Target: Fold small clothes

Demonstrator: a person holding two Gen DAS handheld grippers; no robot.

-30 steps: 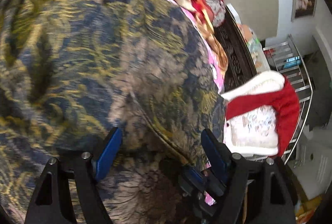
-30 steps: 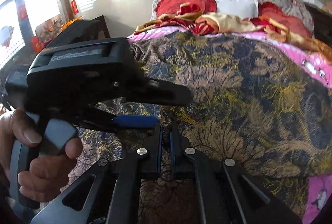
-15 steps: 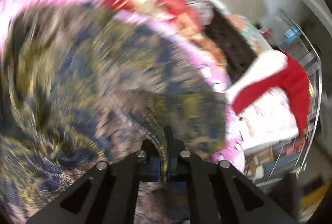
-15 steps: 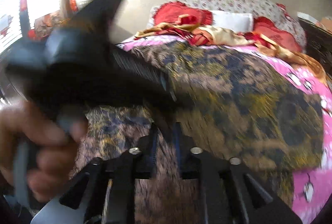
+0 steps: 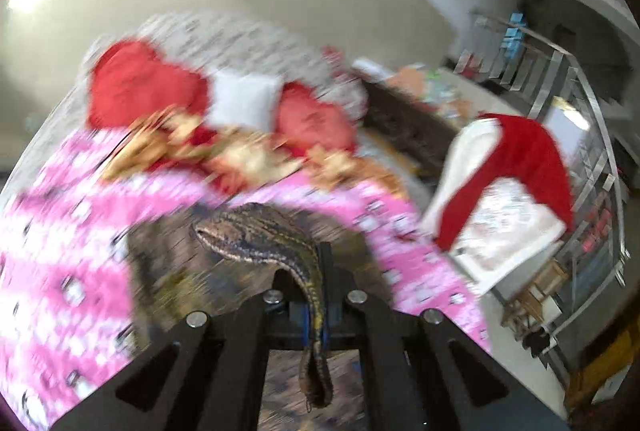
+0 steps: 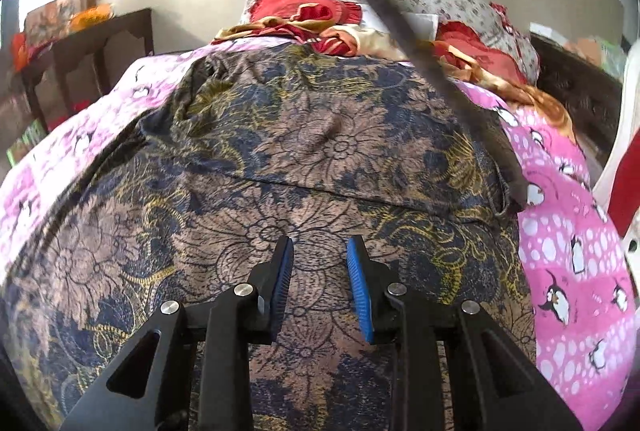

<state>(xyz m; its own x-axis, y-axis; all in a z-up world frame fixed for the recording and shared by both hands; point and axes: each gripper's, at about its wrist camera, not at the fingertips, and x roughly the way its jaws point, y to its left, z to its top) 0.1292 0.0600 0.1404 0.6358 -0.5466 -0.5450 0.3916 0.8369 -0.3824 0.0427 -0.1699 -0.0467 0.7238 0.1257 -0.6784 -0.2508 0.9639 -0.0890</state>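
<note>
Pink penguin bedsheet (image 6: 568,231) carries the dark floral garment (image 6: 320,151), spread flat. Left gripper (image 5: 316,295), jaws clamped on its hem (image 5: 256,235), lifts an edge to fold over. Right gripper (image 6: 320,283), jaws just opening, empty above the cloth.
</note>
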